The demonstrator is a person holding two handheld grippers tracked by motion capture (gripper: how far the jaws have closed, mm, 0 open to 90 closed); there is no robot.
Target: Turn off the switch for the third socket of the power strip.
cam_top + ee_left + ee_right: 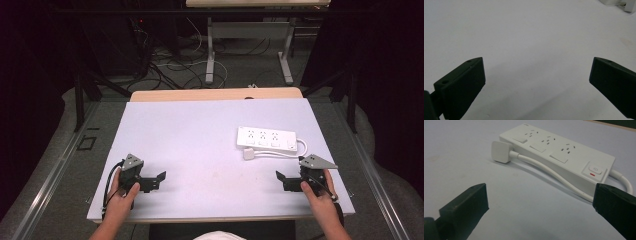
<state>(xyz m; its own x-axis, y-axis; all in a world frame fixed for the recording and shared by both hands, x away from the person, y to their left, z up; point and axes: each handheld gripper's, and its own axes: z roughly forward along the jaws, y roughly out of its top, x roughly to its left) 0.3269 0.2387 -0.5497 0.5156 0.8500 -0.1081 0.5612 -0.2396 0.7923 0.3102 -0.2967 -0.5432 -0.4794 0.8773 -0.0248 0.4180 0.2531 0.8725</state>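
A white power strip [266, 138] [559, 155] lies on the right half of the white table top [200, 145], with three socket groups and a switch at its right end. Its white cable loops round the near side to a white plug [249, 154] [500, 152] lying flat beside it. My right gripper [280, 179] [540, 202] rests near the front right, jaws wide apart and empty, just short of the strip. At the front left sits my left gripper [161, 178] [536, 80], open over bare table, with a corner of the plug [629, 5] far off.
The wooden table edge [215, 94] shows at the back. Beyond it stand the legs of another table [210, 60] and loose cables on the floor [165, 70]. A metal rail [55, 170] runs along the left side.
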